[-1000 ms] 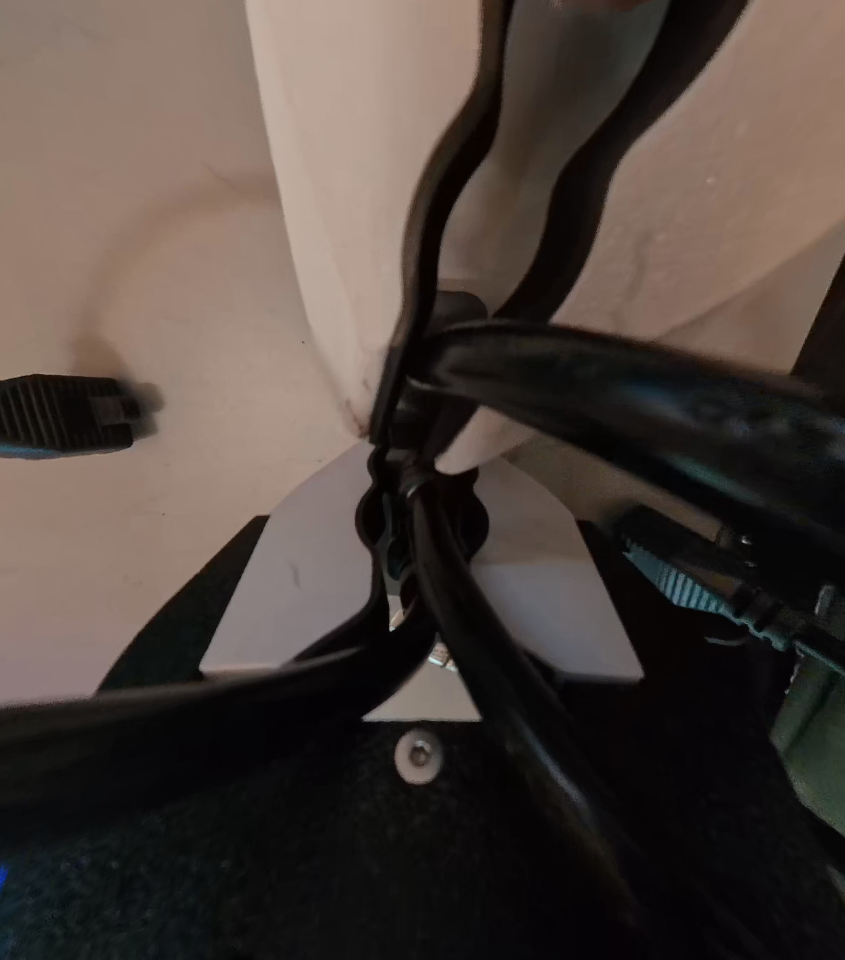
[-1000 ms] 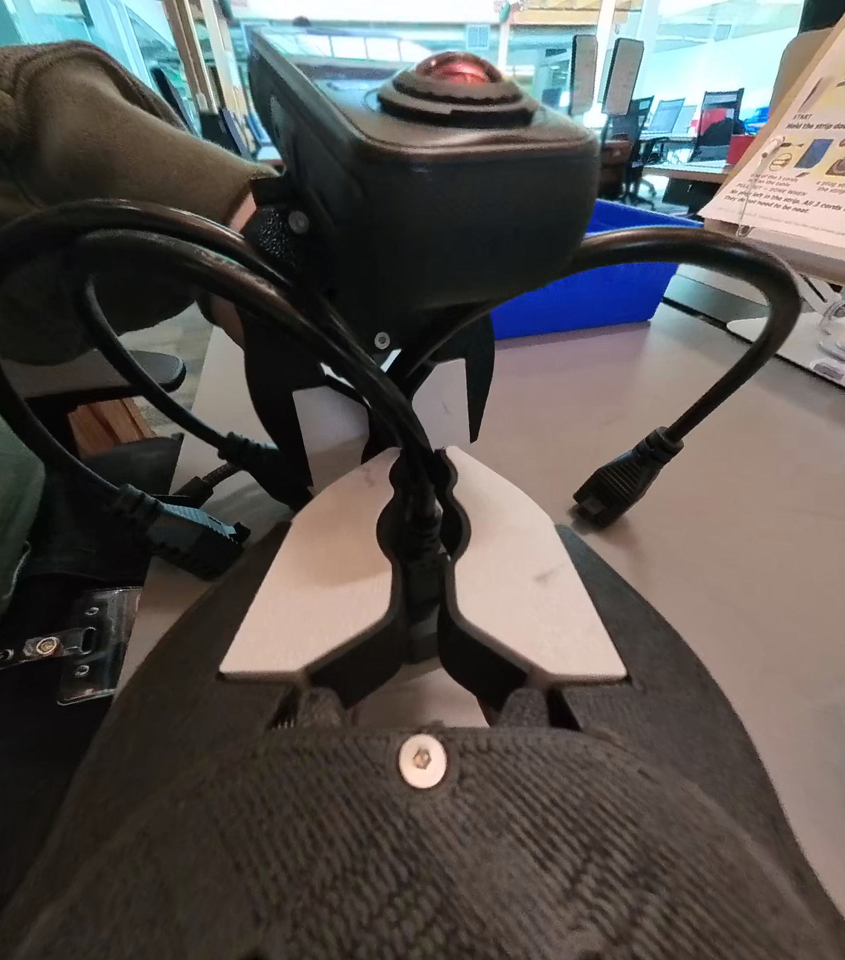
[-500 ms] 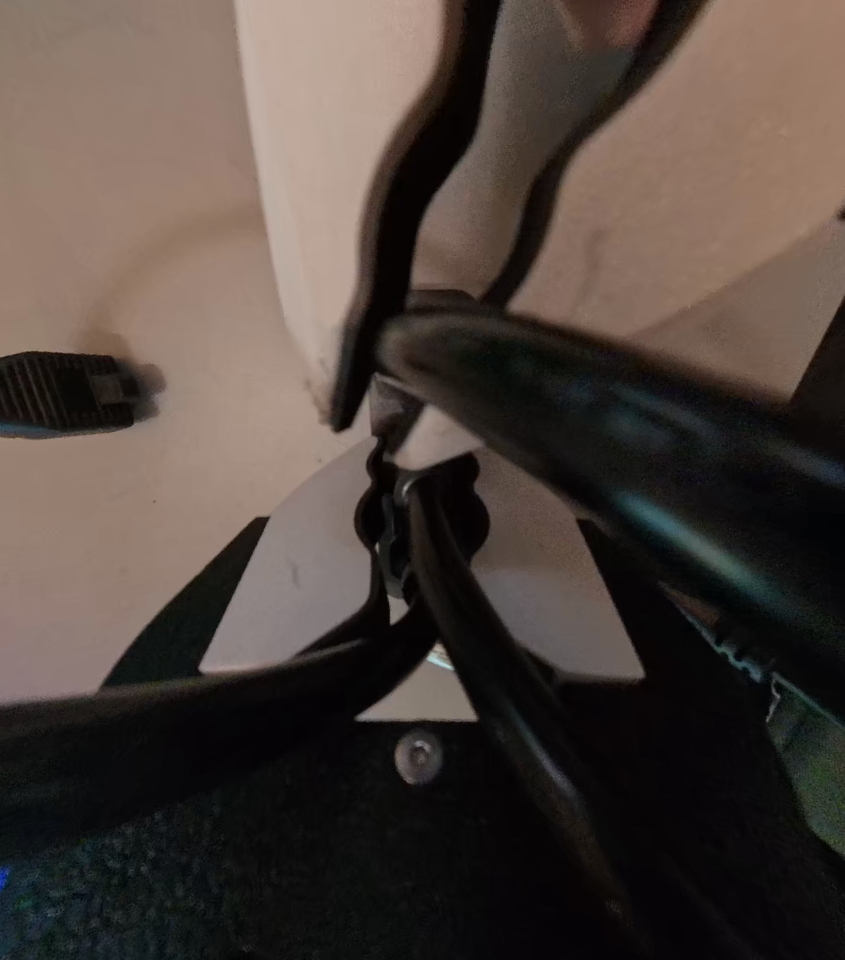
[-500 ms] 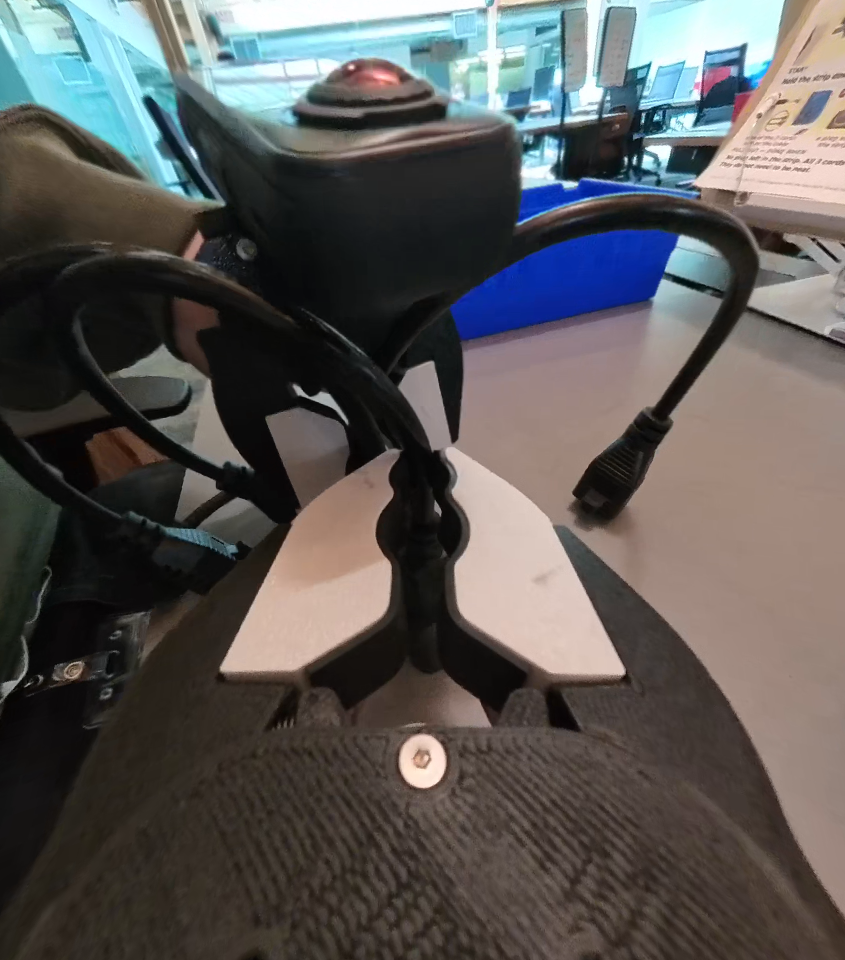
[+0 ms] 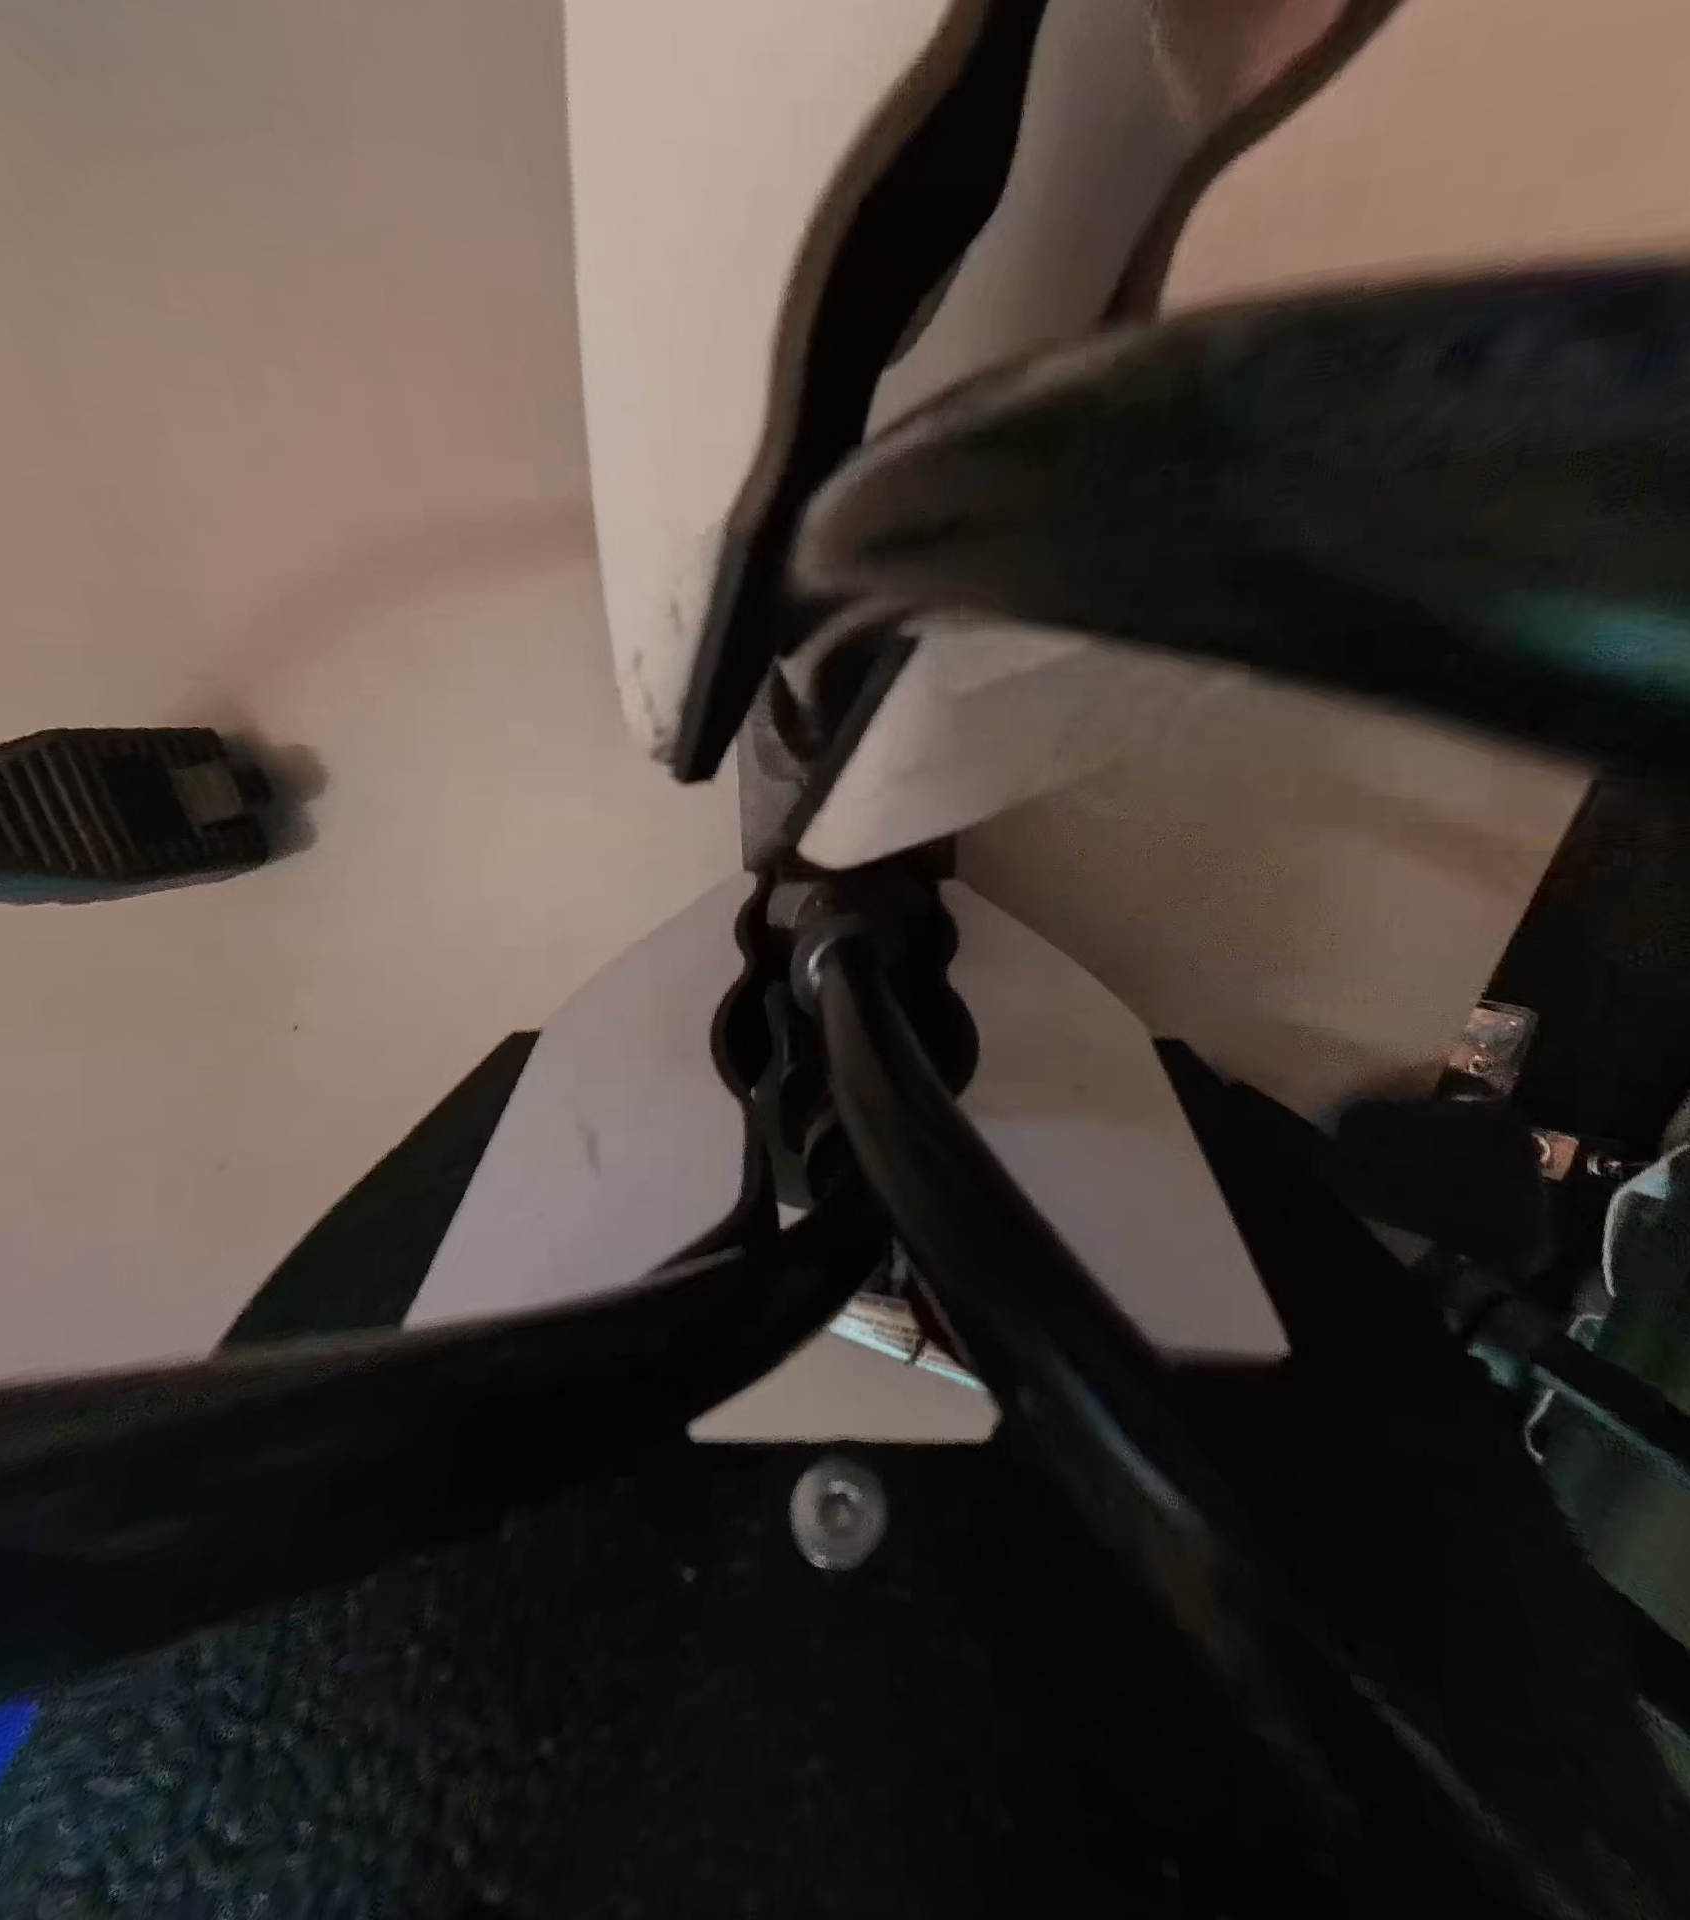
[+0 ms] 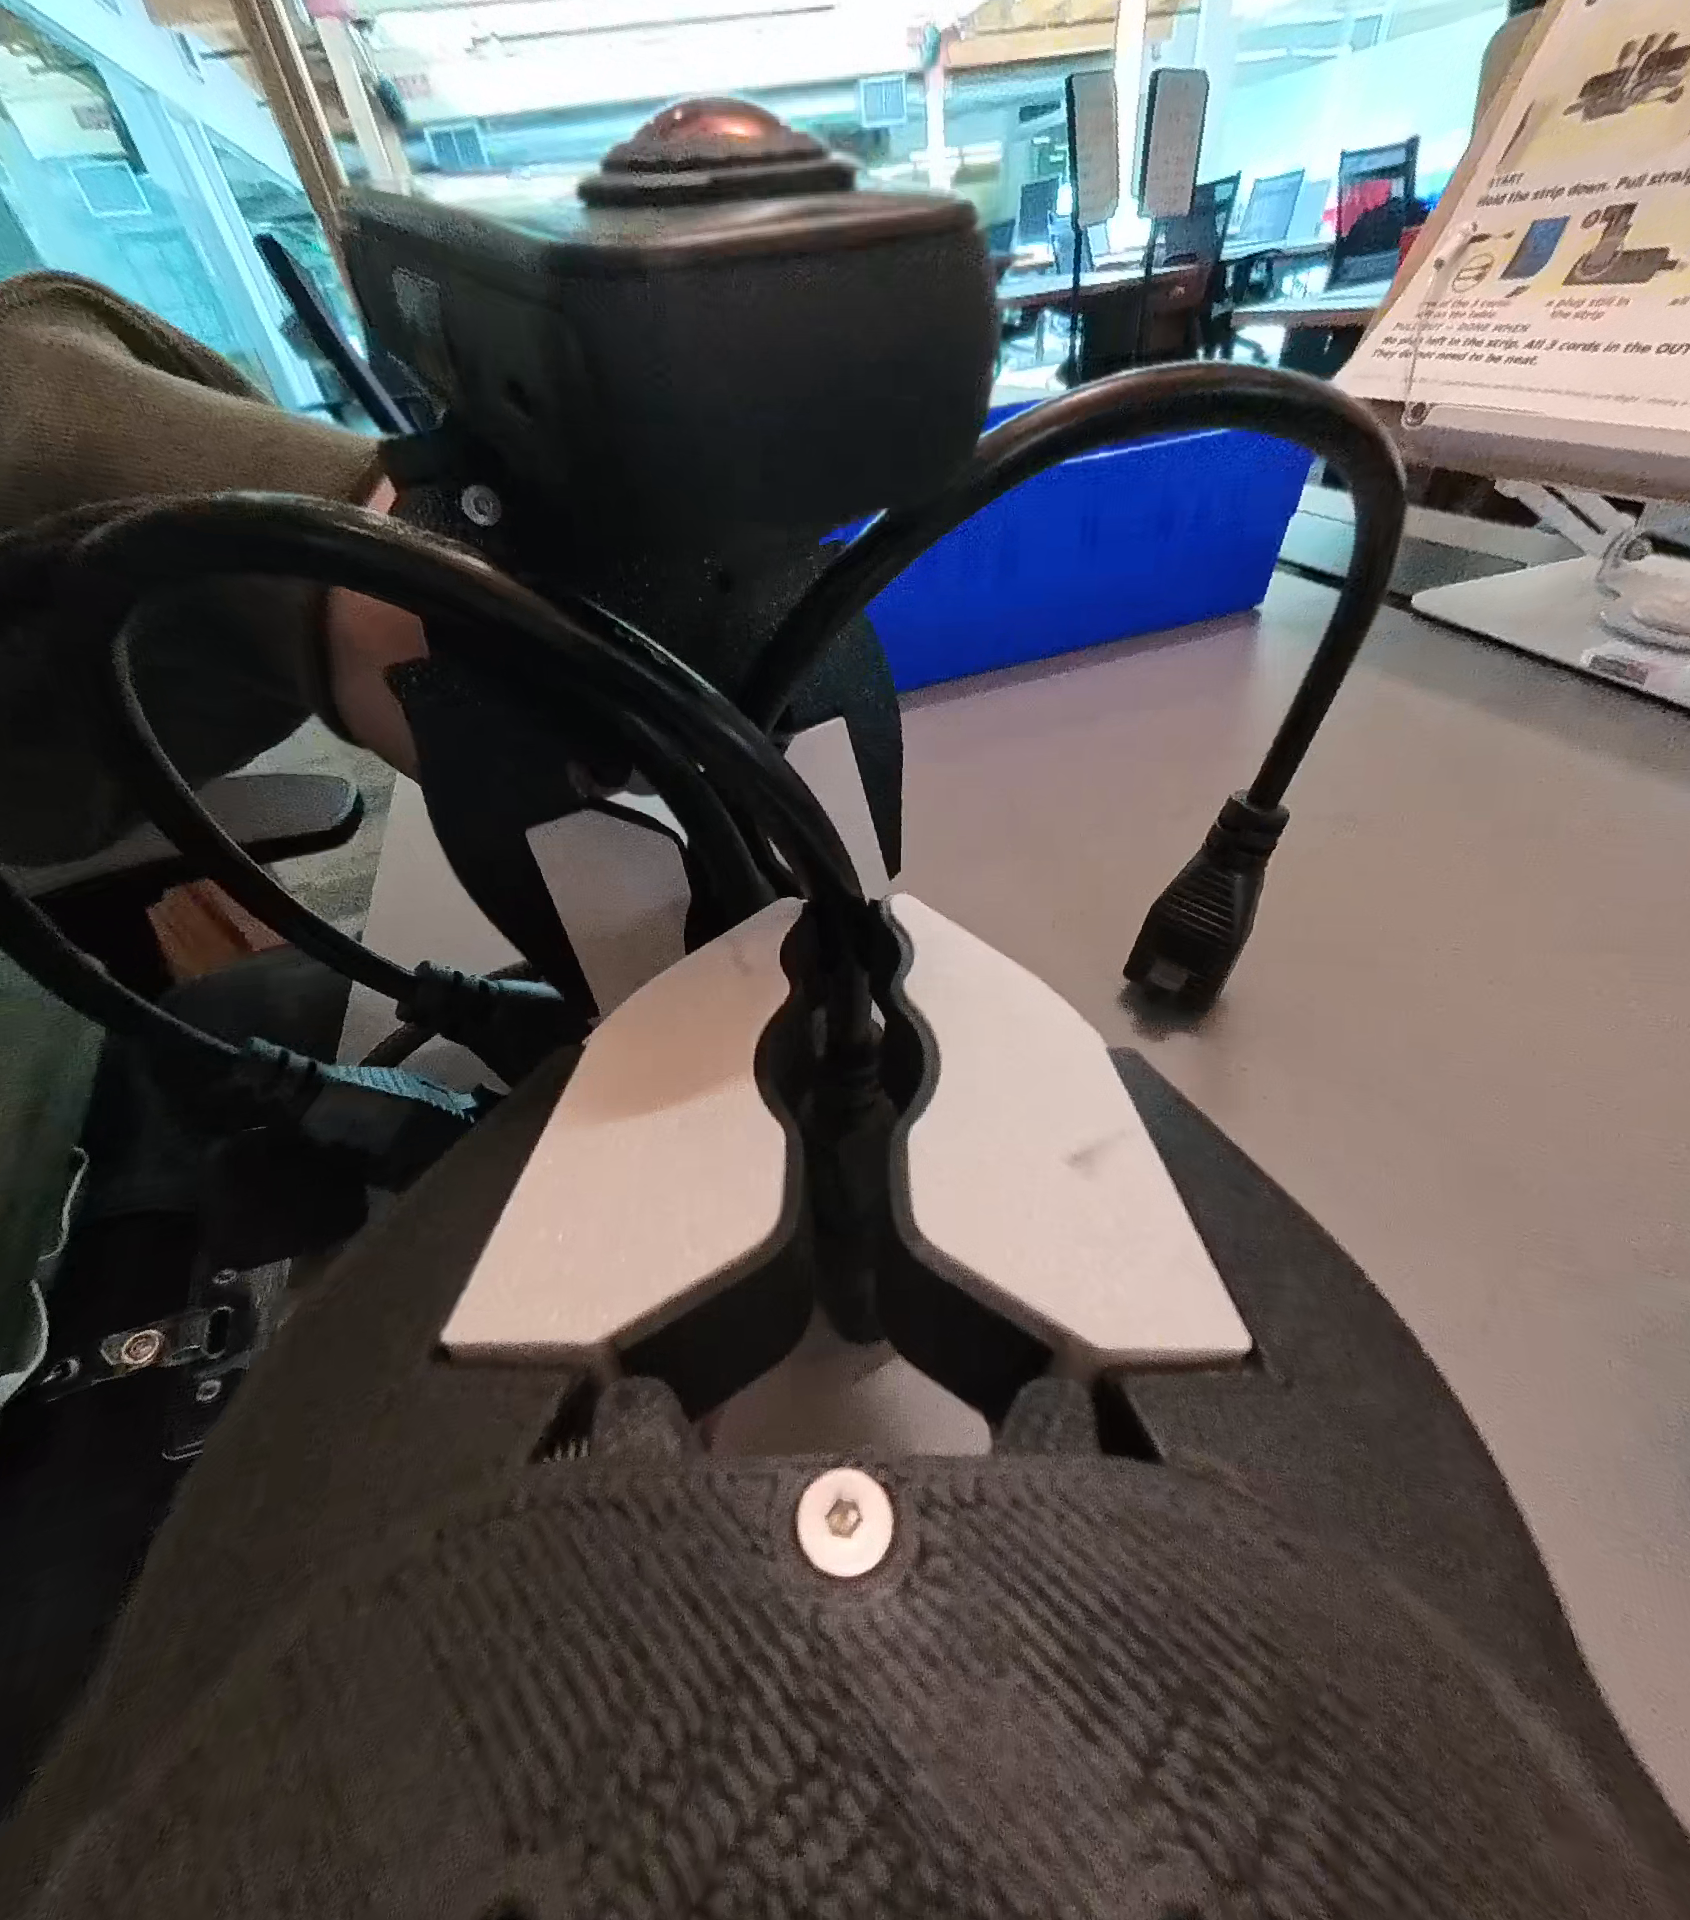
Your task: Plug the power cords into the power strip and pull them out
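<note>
My left gripper (image 5: 846, 914) is shut on black power cords (image 5: 924, 1122) that run back over its fingers. My right gripper (image 6: 846, 925) is shut on a black power cord (image 6: 851, 1091). The two grippers face each other tip to tip above the table. In the right wrist view the left gripper (image 6: 706, 831) stands just ahead, cords looping from it. In the left wrist view the right gripper (image 5: 779, 790) shows its white fingers (image 5: 675, 364) from above. One cord's connector (image 6: 1199, 925) hangs just above the table; it also shows in the left wrist view (image 5: 93, 816). No power strip is in view.
A blue bin (image 6: 1080, 551) stands at the back of the grey table (image 6: 1495, 987). A printed sheet on a white stand (image 6: 1599, 239) is at the back right. A person's olive sleeve (image 6: 93, 416) and two more hanging connectors (image 6: 373, 1107) are at the left.
The left gripper has shifted left in the right wrist view, and the right gripper's fingers have tilted in the left wrist view. The thick cord across the left view swung upward. Both grips stay shut.
</note>
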Motion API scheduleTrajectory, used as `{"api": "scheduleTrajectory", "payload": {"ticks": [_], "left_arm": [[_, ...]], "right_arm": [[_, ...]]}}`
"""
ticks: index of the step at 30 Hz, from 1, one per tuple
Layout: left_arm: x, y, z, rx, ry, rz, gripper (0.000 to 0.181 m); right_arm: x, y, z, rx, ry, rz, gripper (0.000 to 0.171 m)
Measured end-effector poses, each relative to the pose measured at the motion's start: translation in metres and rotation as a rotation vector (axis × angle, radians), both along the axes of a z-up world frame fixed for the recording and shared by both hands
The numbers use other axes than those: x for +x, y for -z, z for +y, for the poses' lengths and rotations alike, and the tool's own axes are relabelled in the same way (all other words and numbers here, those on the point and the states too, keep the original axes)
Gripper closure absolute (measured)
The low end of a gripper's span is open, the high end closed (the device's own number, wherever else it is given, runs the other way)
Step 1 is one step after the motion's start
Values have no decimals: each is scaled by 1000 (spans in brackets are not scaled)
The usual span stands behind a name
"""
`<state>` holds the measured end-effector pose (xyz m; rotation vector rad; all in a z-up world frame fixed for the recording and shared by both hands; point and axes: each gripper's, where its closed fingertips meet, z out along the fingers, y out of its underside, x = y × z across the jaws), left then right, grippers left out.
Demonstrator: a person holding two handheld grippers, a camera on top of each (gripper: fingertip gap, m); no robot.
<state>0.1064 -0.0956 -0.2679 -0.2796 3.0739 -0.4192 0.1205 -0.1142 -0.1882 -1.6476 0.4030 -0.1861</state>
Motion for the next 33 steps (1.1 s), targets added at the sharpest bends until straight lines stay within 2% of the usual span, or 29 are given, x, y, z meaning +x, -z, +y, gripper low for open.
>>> {"api": "scheduleTrajectory", "payload": {"ticks": [5,21,33], "left_arm": [[0,0,-1,-46,-4,-6,155],[-1,-1,-2,-20,19,-11,156],[1,-1,-2,-51,-58,-31,155]], "right_arm": [[-3,0,-1,7,14,19,160],[-4,5,-9,11,80,-26,162],[1,5,-8,19,136,12,162]]}}
